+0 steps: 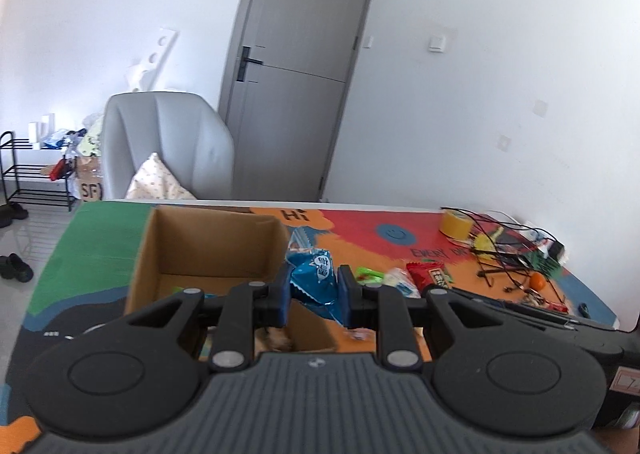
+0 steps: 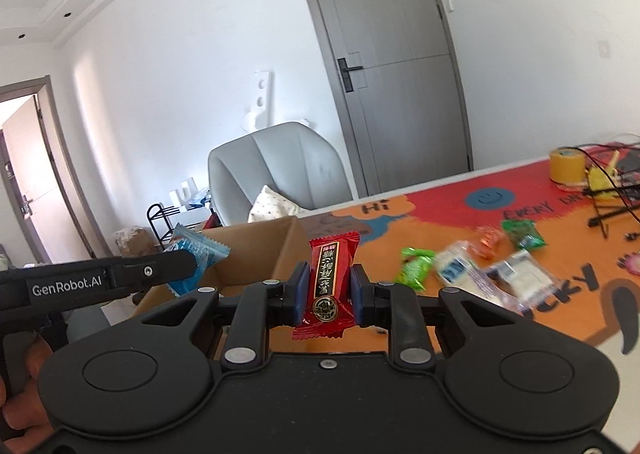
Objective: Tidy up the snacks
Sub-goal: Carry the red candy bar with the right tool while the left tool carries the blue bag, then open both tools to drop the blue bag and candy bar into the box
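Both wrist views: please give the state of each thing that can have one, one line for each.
Left gripper: shut on the blue packet.
Right gripper: shut on the red packet.
Box: open at the top, upright on the table.
Grey door: closed.
Green packet: loose on the table, not held.
Clear packets: loose on the table, blurred.

blue snack packet (image 1: 316,274): crumpled, held above open cardboard box (image 1: 208,250) | red snack packet (image 2: 329,286): upright, held
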A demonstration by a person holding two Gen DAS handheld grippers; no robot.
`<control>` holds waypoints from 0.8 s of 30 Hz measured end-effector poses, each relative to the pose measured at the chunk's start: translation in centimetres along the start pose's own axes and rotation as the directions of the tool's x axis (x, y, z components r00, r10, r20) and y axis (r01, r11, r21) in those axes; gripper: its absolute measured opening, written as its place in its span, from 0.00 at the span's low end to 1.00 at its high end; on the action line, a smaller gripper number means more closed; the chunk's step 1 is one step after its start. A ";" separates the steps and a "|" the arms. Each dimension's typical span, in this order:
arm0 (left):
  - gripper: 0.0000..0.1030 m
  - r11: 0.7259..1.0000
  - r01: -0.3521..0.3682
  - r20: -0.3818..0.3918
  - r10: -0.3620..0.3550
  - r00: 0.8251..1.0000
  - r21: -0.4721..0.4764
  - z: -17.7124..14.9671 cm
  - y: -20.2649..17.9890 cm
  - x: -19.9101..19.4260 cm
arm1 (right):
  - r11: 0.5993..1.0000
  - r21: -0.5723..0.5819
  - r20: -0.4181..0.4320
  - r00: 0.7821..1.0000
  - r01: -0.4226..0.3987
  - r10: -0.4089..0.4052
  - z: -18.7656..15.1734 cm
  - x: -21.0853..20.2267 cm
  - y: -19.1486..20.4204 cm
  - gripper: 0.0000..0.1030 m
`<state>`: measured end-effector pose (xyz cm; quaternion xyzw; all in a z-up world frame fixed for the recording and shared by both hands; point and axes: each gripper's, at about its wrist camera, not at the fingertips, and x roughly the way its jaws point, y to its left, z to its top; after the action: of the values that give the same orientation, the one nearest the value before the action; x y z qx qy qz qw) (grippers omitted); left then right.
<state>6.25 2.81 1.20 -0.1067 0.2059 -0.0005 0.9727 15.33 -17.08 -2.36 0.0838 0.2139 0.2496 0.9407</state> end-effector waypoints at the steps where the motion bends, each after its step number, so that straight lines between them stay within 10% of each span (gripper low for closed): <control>1: 0.22 1.000 -0.006 0.000 0.006 1.000 -0.005 0.1 0.4 0.0 | 1.000 -0.004 0.000 1.000 -0.006 0.006 0.1 0.2 0.3 0.23; 24: 0.27 0.982 -0.142 -0.069 0.134 0.989 -0.121 2.0 7.8 3.3 | 0.993 -0.044 -0.072 0.992 -0.112 0.109 1.8 7.2 4.3 0.23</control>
<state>9.76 10.68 -0.01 -0.1532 0.2418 0.0766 0.9551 19.86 -9.81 -2.17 0.0641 0.2352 0.3091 0.9193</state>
